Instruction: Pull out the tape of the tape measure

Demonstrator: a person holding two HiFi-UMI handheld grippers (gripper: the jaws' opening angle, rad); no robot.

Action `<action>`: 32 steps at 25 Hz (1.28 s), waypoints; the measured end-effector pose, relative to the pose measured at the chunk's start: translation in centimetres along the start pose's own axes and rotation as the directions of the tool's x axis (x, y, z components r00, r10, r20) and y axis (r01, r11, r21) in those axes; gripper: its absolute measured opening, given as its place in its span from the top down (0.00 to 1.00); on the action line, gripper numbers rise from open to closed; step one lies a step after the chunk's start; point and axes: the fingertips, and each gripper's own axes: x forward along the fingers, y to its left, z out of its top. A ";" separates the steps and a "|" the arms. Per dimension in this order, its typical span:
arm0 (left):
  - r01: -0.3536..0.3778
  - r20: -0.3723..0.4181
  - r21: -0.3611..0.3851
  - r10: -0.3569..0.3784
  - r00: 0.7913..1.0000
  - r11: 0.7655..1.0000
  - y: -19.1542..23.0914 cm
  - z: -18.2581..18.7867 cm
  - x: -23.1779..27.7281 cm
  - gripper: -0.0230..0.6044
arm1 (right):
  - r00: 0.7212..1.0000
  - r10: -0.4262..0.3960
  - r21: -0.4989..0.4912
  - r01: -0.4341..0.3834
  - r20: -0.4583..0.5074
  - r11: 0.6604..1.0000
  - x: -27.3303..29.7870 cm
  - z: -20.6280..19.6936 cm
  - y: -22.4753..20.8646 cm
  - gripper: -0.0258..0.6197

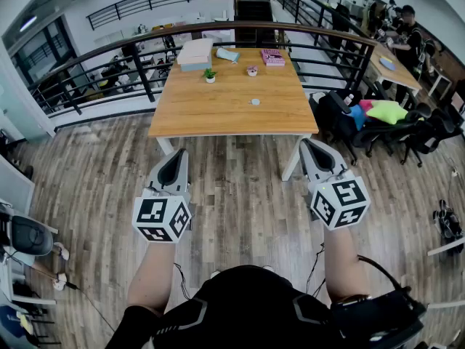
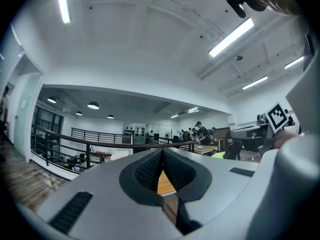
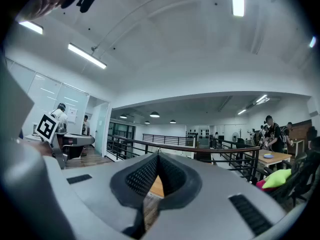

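A small round pale object (image 1: 255, 102), likely the tape measure, lies near the middle of the wooden table (image 1: 196, 115). It is too small to make out in detail. Both grippers hang over the wood floor in front of the table's near edge, well short of that object. My left gripper (image 1: 179, 153) is shut with nothing between its jaws, and in its own view its tips (image 2: 161, 151) point level toward the table. My right gripper (image 1: 308, 144) is also shut and empty, and its tips (image 3: 158, 156) aim the same way.
At the table's far end stand a flat box (image 1: 195, 53), a pink book (image 1: 273, 57), a small potted plant (image 1: 210, 75) and a little pot (image 1: 251, 70). A black railing (image 1: 109, 57) curves behind it. Chairs with bright cushions (image 1: 385, 111) crowd the right side.
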 end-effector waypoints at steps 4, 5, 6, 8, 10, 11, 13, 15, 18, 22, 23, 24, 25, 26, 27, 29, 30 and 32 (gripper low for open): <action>-0.010 0.002 -0.022 0.010 1.000 1.000 -0.2 -0.4 0.2 0.92 | 1.000 0.000 -0.029 -0.001 -0.019 1.000 -0.2 -0.3 -0.7 0.95; -0.009 0.002 -0.021 0.009 1.000 1.000 -0.4 -0.3 0.3 0.92 | 1.000 0.002 -0.025 -0.003 -0.020 1.000 -0.2 -0.5 -0.8 0.95; -0.006 0.001 -0.017 0.006 1.000 1.000 -0.5 -0.2 0.3 0.92 | 1.000 0.003 -0.021 -0.003 -0.020 1.000 -0.3 -0.6 -1.0 0.95; -0.002 -0.003 0.001 0.002 1.000 1.000 -0.8 -0.1 0.5 0.92 | 1.000 0.006 -0.020 -0.006 -0.020 1.000 -0.3 -0.6 -1.1 0.95; -0.005 -0.007 0.009 0.005 1.000 1.000 -0.9 0.0 0.7 0.92 | 1.000 0.015 -0.018 -0.015 -0.020 1.000 -0.2 -0.5 -1.2 0.95; -0.006 -0.009 0.010 0.006 1.000 1.000 -0.9 0.0 0.7 0.92 | 1.000 0.020 -0.014 -0.020 -0.020 1.000 -0.2 -0.5 -1.1 0.95; -0.005 -0.013 0.012 0.005 1.000 1.000 -1.0 -0.2 0.7 0.92 | 0.999 0.028 -0.004 -0.028 -0.015 1.000 -0.3 -0.5 -1.0 0.95; 0.002 -0.015 0.019 -0.001 1.000 1.000 -1.1 -0.2 0.7 0.92 | 0.999 0.034 0.005 -0.034 -0.004 0.999 -0.4 -0.3 -1.1 0.95; 0.021 0.000 0.032 -0.021 1.000 0.999 -1.5 0.1 0.6 0.91 | 0.999 0.037 0.010 -0.037 0.011 0.999 -0.6 0.1 -1.4 0.95; 0.011 0.012 0.049 -0.011 1.000 0.999 -1.6 0.3 0.8 0.91 | 0.999 0.038 0.029 -0.038 0.017 0.999 -0.7 0.1 -2.3 0.93; 0.003 0.015 0.050 -0.004 1.000 0.999 -1.5 0.3 0.9 0.91 | 0.999 0.038 0.034 -0.039 0.010 0.999 -0.6 -0.1 -2.4 0.80; -0.004 0.020 0.046 0.003 1.000 0.999 -1.5 0.3 0.8 0.91 | 0.999 0.037 0.039 -0.037 0.004 0.999 -0.6 -0.3 -2.6 0.71; -0.008 0.023 0.039 0.007 1.000 0.999 -1.4 0.4 0.8 0.89 | 0.999 0.034 0.045 -0.034 0.001 0.998 -0.7 -0.4 -2.7 0.69; -0.006 0.019 0.032 0.005 1.000 0.999 -1.5 0.3 0.8 0.82 | 0.999 0.032 0.050 -0.032 0.001 0.998 -0.8 -0.5 -2.9 0.69; 0.000 0.009 0.029 0.000 1.000 1.000 -1.7 0.1 0.8 0.73 | 1.000 0.031 0.053 -0.031 0.003 0.998 -0.9 -0.6 -3.0 0.69; 0.005 -0.015 0.038 -0.005 1.000 0.999 -2.0 -0.3 1.1 0.64 | 0.999 0.032 0.056 -0.033 0.005 0.998 -1.0 -0.7 -3.2 0.68; 0.004 -0.024 0.047 -0.002 1.000 0.999 -2.2 -0.5 1.2 0.62 | 0.999 0.034 0.057 -0.035 0.006 0.998 -1.0 -0.8 -3.4 0.68; 0.002 -0.034 0.056 0.000 0.999 0.998 -2.7 -0.7 1.5 0.58 | 0.999 0.036 0.058 -0.036 0.006 0.998 -1.0 -0.9 -3.7 0.65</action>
